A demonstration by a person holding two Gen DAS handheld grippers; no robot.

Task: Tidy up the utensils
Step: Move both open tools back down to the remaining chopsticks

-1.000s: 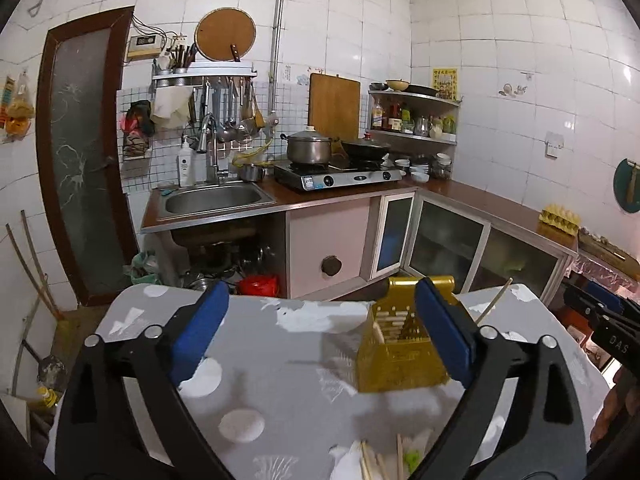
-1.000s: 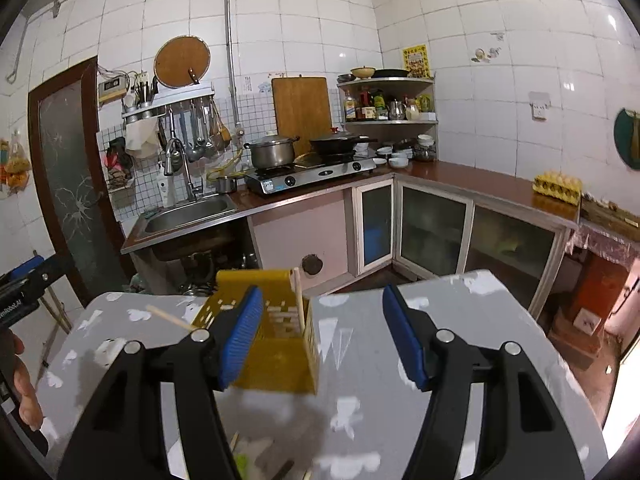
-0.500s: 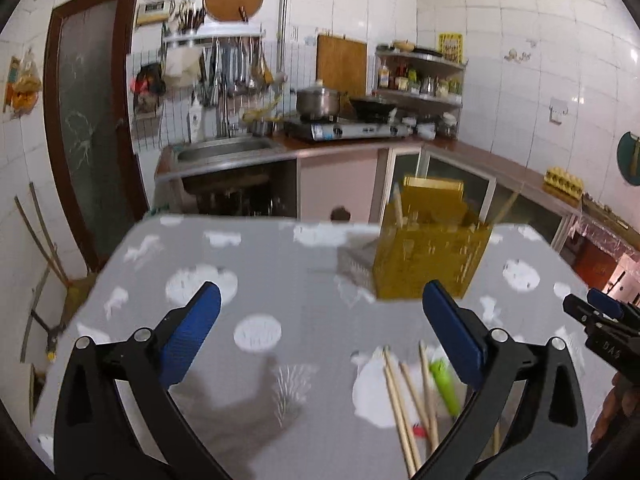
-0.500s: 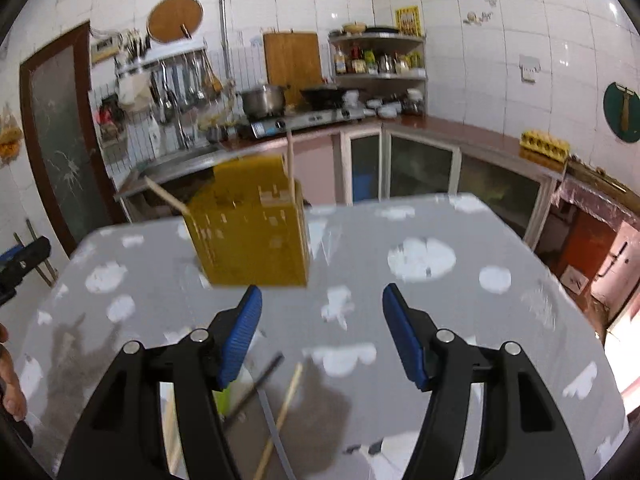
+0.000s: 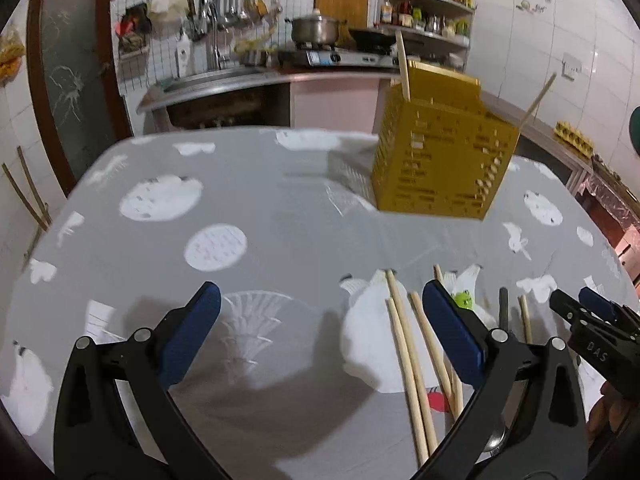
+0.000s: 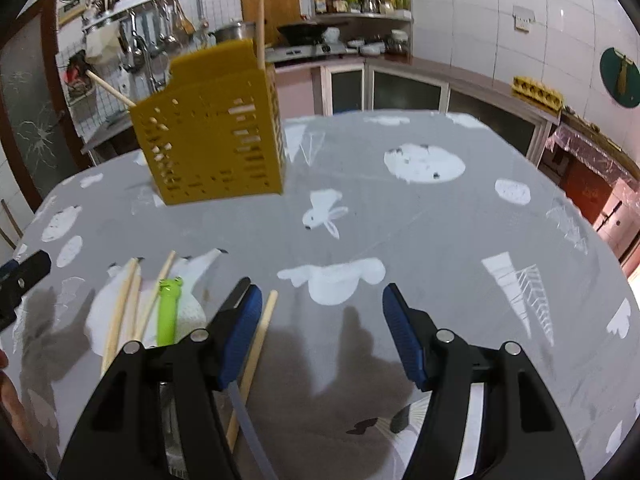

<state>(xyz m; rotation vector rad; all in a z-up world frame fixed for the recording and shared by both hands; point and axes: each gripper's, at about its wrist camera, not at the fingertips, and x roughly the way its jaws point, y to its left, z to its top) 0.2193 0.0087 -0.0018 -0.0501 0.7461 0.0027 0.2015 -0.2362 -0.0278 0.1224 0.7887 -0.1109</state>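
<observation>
A yellow perforated utensil basket (image 5: 442,158) stands on the grey patterned table, with two chopsticks sticking out; it also shows in the right wrist view (image 6: 216,128). Several wooden chopsticks (image 5: 406,356) and a green frog-handled utensil (image 6: 168,308) lie loose on the cloth near me. My left gripper (image 5: 320,336) is open and empty above the table, left of the chopsticks. My right gripper (image 6: 320,332) is open and empty, with a chopstick (image 6: 256,344) and a grey stick by its left finger.
The table (image 6: 440,216) has a grey cloth with white patterns. Behind it stand a kitchen counter with a sink (image 5: 216,80), a stove with a pot (image 5: 316,30), a wall shelf and hanging utensils. A dark door (image 5: 72,80) is at the left.
Both grippers have dropped and tilted down toward the table. The basket now looks larger and nearer, and the loose chopsticks and green utensil have come into full view.
</observation>
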